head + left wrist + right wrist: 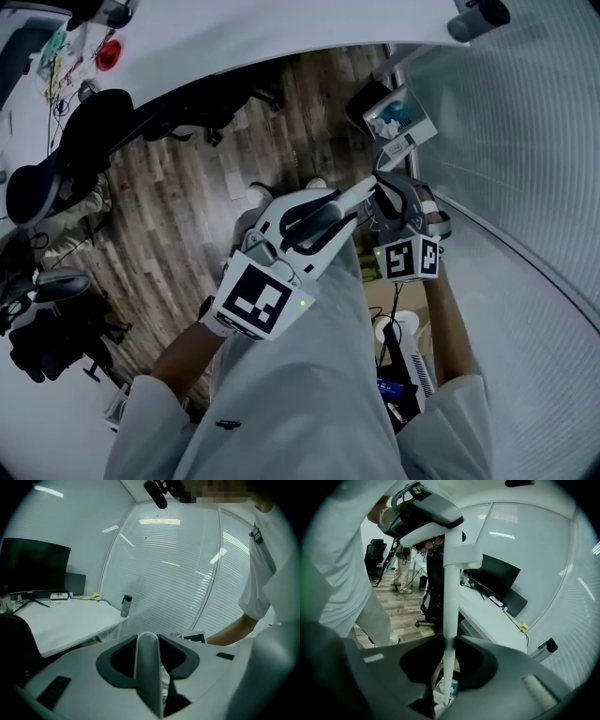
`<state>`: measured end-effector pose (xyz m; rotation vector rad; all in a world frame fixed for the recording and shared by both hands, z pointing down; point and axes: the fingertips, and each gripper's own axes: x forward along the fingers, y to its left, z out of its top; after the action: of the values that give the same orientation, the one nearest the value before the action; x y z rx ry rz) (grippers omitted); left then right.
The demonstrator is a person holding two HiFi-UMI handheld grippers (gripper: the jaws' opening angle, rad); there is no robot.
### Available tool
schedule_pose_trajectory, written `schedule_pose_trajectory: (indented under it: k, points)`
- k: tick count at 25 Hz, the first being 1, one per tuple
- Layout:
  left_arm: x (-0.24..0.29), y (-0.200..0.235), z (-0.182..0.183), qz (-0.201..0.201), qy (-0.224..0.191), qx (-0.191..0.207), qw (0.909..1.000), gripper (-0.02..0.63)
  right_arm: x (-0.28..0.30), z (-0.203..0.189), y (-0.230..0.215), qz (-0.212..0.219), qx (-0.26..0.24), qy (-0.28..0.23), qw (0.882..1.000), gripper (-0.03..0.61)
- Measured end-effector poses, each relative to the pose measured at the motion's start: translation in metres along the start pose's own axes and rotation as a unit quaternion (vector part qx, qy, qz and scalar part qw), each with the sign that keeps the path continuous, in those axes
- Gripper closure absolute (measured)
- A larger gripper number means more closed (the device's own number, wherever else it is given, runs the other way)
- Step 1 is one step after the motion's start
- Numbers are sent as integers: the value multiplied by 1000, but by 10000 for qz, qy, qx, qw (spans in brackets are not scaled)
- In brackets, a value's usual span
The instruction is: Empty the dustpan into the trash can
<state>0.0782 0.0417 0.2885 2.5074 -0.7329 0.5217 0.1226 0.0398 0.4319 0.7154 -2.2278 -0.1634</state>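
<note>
1. Head view shows us the dustpan handle [359,193], a white pole slanting between both tools in front of the person's body.
2. The left gripper [328,214] has its jaws clamped on the rounded upper end of that handle, partway open around it. In the left gripper view the pole end stands upright between the jaws.
3. The right gripper [392,195] grips the same handle lower down. In the right gripper view the shaft runs up from between its jaws to the left tool.
4. Just beyond the handle's lower end sits an open container [398,122] with a black side and a pale rim, holding teal and white scraps. We cannot tell whether it is the dustpan's pan or the trash can.
5. Left of the handle lie wooden floor [187,206] and a black office chair [84,141].
6. Beyond the handle a white desk [234,28] curves across.
7. Right of the handle runs a slatted glass wall [525,141].
8. Below it, by the person's legs, cables and boxes [403,361] crowd the floor.
</note>
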Motion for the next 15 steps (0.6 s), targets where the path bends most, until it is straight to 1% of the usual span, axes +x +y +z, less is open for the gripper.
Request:
schedule_pose_trajectory:
  k: [4, 15]
  points:
    - [-6, 9, -3, 58, -117, -190, 9997, 485, 8, 5, 3, 95, -110, 65, 9999, 494]
    - [-15, 27, -11, 147, -345, -393, 9985, 485, 23, 10, 7, 312, -354, 237, 9986, 494]
